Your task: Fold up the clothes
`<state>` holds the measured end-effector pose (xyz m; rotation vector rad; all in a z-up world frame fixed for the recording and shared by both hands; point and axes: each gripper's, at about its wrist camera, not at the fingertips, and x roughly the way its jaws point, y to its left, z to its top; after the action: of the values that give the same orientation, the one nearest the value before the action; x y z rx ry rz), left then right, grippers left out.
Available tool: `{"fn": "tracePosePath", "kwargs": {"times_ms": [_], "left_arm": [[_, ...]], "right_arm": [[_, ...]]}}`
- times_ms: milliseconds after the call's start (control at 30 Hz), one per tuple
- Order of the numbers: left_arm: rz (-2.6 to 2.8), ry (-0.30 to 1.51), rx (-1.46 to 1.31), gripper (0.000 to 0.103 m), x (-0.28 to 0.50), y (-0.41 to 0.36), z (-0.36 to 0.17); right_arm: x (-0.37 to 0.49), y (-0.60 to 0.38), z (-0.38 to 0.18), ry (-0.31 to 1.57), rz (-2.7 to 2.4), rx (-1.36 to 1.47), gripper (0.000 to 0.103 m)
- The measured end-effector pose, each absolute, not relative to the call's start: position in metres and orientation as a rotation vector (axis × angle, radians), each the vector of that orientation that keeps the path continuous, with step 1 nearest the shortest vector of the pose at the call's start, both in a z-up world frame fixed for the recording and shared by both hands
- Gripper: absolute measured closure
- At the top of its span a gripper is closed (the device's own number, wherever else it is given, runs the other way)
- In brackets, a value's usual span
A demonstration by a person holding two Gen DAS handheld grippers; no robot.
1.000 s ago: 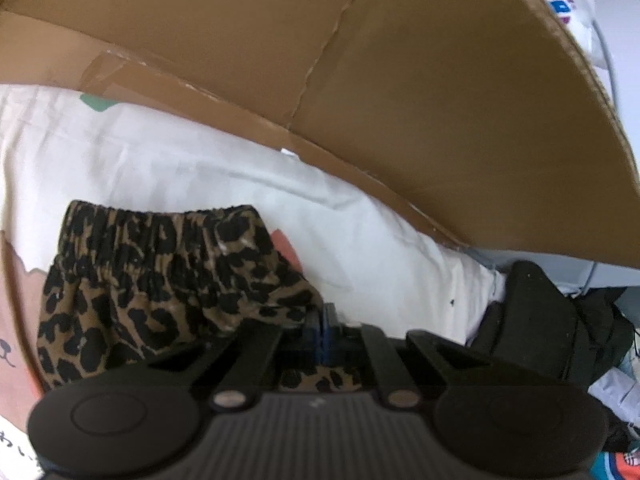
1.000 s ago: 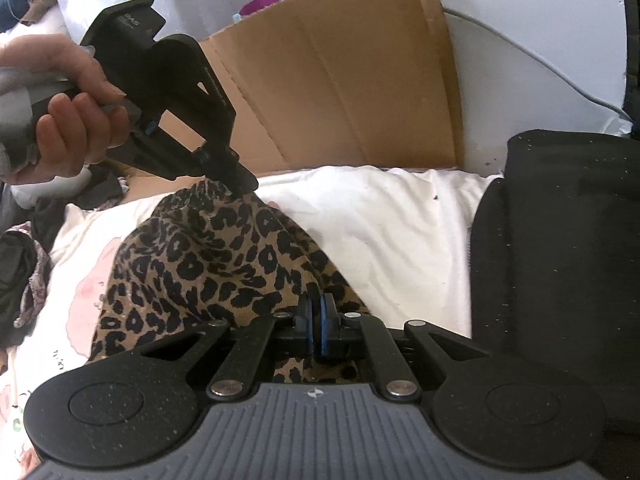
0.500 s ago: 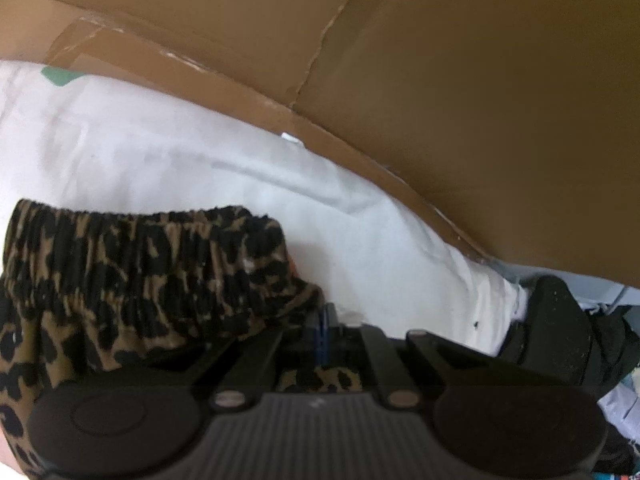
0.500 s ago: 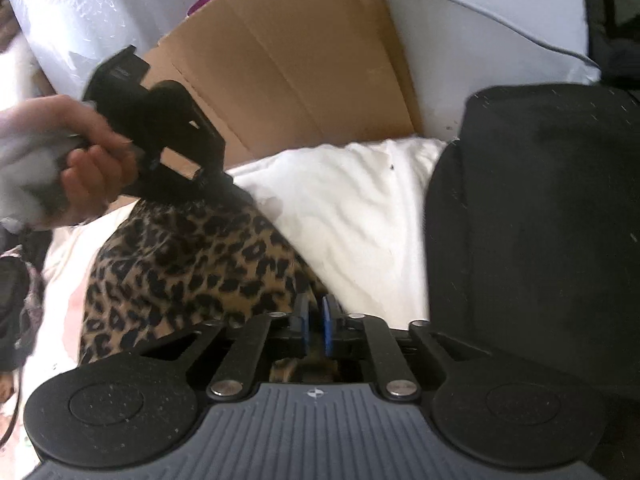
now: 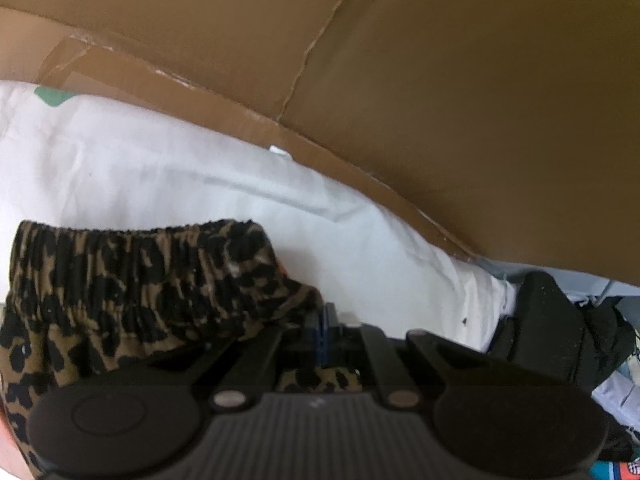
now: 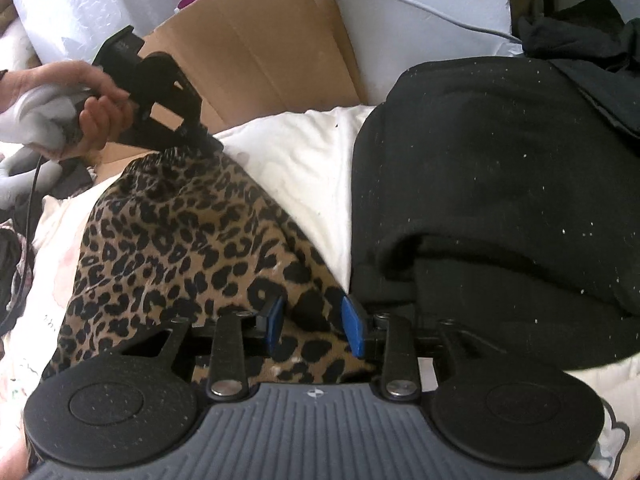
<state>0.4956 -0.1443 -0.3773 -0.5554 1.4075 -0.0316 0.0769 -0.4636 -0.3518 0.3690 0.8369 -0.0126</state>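
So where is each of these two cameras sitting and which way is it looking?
Left wrist: sits on the left gripper, looking down its shut fingers at the leopard-print garment, white bedding and cardboard.
Right wrist: sits on the right gripper, jaws opening over the garment, facing the person's hand and black garment.
Shared: leopard garment, bedding, cardboard.

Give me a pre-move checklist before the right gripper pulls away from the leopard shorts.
1. Left gripper shut on leopard shorts at the waistband: ok.
2. Right gripper jaws opening, pads off the fabric: ok.
3. Fabric clear of the right jaws: not ok, shorts lie between them.
4. Shorts flat on white bedding: not ok, one end lifted.
5. Room toward the black garment: cannot tell; it lies right beside the shorts.
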Motion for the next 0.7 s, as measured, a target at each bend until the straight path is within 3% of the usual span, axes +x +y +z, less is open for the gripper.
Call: {"fn": "tracePosePath", "kwargs": {"times_ms": [567, 700], "left_arm": [[-0.031, 1.395, -0.536, 0.102, 0.498, -0.137, -0.375], [-0.026, 1.392, -0.536, 0.102, 0.497, -0.139, -0.375]], "right_arm": [[0.053, -0.471, -0.357, 0.869, -0.081, 0.317, 0.067], [0.044, -0.471, -0.352, 0.856, -0.093, 0.333, 0.094]]}}
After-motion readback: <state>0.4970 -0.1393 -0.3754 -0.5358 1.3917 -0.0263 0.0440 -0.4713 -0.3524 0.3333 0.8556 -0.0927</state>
